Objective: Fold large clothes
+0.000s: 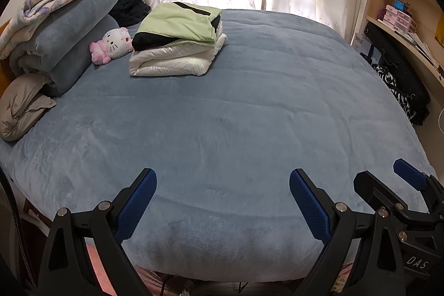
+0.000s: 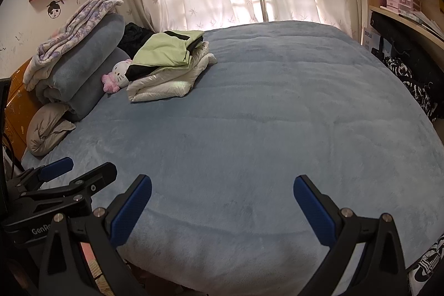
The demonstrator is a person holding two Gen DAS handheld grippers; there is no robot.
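Note:
A folded stack of clothes lies at the far left of the blue bed (image 1: 236, 101): a green and black garment (image 1: 177, 24) on top of a white padded one (image 1: 172, 60). The same green garment (image 2: 166, 49) and white garment (image 2: 163, 88) show in the right wrist view. My left gripper (image 1: 223, 185) is open and empty over the bed's near edge. My right gripper (image 2: 222, 190) is open and empty beside it; it shows at the right of the left wrist view (image 1: 388, 179). A black and white garment (image 2: 427, 265) lies at the bed's near right corner.
Rolled blue blankets (image 1: 75, 35) with a floral blanket on top, a grey pillow (image 1: 22, 107) and a Hello Kitty plush (image 1: 113, 45) sit at the headboard on the left. A curtained window stands behind the bed. A desk and shelves (image 1: 402, 18) with a black chair (image 1: 399, 74) stand right.

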